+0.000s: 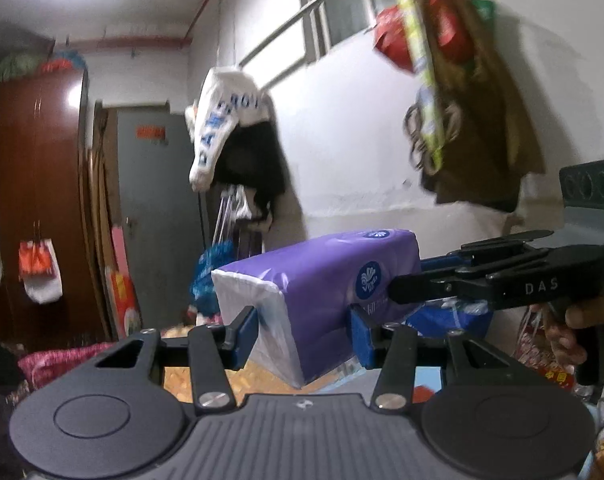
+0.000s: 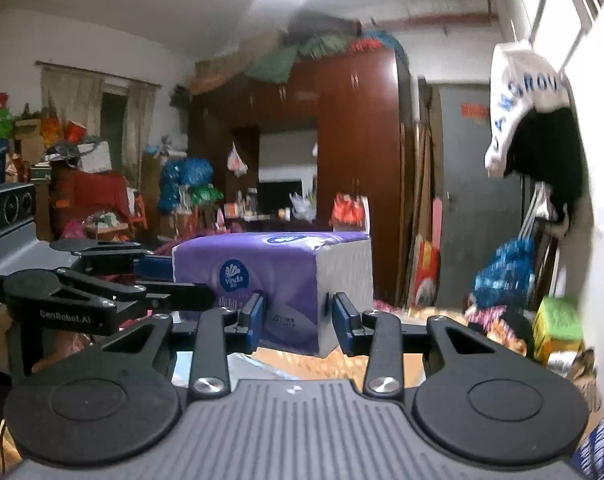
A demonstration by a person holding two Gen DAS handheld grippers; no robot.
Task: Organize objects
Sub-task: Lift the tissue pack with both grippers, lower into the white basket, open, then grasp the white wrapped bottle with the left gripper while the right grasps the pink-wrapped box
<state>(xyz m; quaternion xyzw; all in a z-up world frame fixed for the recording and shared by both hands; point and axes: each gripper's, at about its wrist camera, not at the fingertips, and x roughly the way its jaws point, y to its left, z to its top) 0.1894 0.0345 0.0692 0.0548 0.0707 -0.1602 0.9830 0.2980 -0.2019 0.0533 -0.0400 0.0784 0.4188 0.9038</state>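
Observation:
A purple and white Vinda tissue pack [image 1: 314, 280] is held up in the air between both grippers. My left gripper [image 1: 304, 330] is shut on its near end, blue pads pressed into both sides. My right gripper [image 2: 298, 318] is shut on the other end of the same pack [image 2: 278, 276]. In the left wrist view the right gripper [image 1: 406, 292] reaches in from the right onto the pack. In the right wrist view the left gripper [image 2: 174, 280] reaches in from the left onto it.
A white wall [image 1: 342, 160] with hanging bags [image 1: 454, 80] and clothes [image 1: 230, 140] is close ahead. A dark wooden wardrobe [image 2: 354, 160], a grey door [image 2: 474, 200] and cluttered piles [image 2: 82, 184] fill the room. A wood surface [image 2: 286, 356] lies below the pack.

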